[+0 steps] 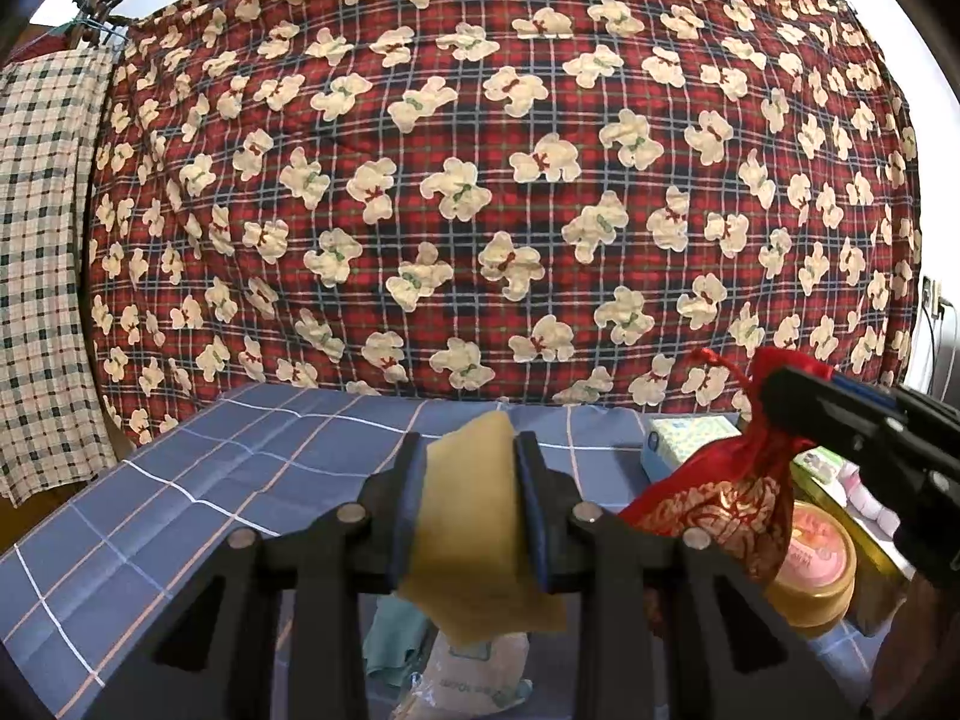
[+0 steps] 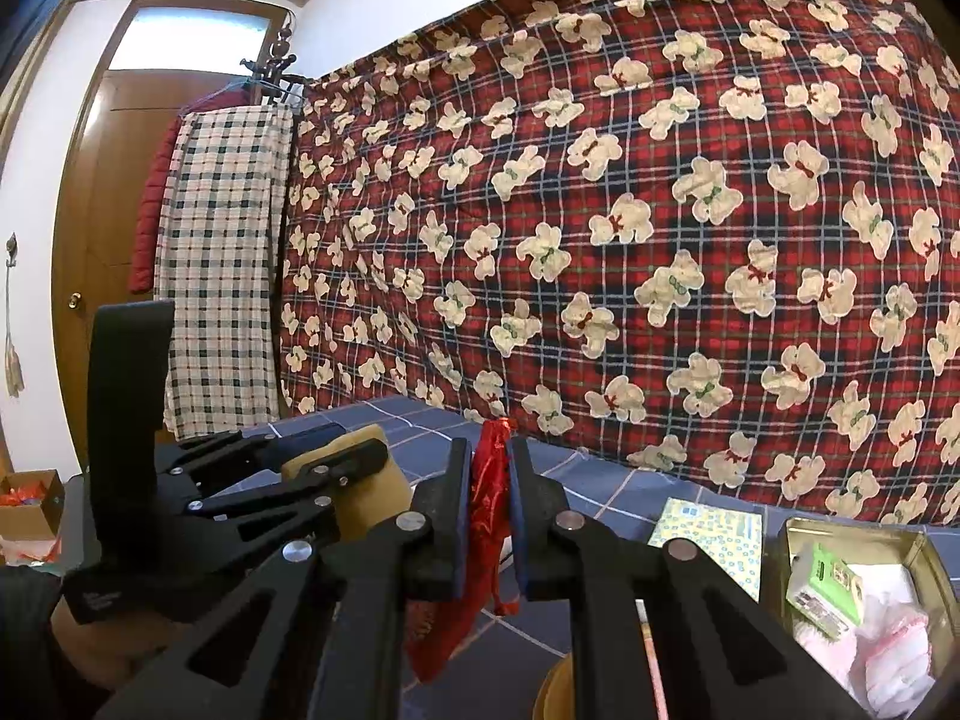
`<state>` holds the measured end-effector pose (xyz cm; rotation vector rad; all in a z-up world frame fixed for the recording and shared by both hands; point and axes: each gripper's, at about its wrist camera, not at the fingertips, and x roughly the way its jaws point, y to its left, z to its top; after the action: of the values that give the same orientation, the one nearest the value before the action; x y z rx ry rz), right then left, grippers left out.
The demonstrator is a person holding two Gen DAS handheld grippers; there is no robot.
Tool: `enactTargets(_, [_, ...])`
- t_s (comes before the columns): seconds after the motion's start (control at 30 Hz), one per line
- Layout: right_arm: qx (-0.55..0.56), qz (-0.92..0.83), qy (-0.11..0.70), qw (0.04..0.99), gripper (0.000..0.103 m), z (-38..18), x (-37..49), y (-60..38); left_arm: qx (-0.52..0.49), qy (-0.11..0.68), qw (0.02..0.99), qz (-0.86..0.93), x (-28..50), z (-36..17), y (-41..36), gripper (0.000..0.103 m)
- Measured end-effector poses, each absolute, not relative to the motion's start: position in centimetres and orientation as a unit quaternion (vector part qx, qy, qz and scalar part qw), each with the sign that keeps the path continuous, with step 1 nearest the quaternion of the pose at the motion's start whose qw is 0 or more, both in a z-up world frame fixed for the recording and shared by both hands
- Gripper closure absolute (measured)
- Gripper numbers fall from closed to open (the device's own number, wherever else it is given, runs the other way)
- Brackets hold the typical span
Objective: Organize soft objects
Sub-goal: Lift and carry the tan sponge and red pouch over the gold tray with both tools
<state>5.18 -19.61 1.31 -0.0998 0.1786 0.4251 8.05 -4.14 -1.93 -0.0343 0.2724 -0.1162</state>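
My left gripper (image 1: 467, 450) is shut on a yellow sponge (image 1: 474, 516) and holds it above the blue checked tablecloth (image 1: 180, 480). It shows in the right wrist view too (image 2: 354, 450), left of my right gripper, with the sponge (image 2: 366, 492) between its fingers. My right gripper (image 2: 489, 450) is shut on the neck of a red drawstring pouch (image 2: 487, 516), which hangs below it. In the left wrist view the pouch (image 1: 720, 492) hangs from the right gripper (image 1: 774, 396) at the right, above the table.
A gold tin box (image 2: 918, 546) with packets inside stands at the right. A patterned tissue pack (image 2: 714, 528) and a round yellow container (image 1: 810, 564) lie near it. A plastic bag (image 1: 474, 672) and teal cloth (image 1: 390, 642) lie under the left gripper. A red plaid bear quilt (image 1: 510, 180) hangs behind the table.
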Motion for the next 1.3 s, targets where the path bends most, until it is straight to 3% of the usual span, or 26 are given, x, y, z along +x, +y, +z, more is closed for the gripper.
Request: enactTargets(1.3, [-0.023,0.153,0.02,0.988,0.09,4.3,4.1,-24.0,-0.03,0.049,0.99,-0.132,8.3,6.5,-11.4,0.074])
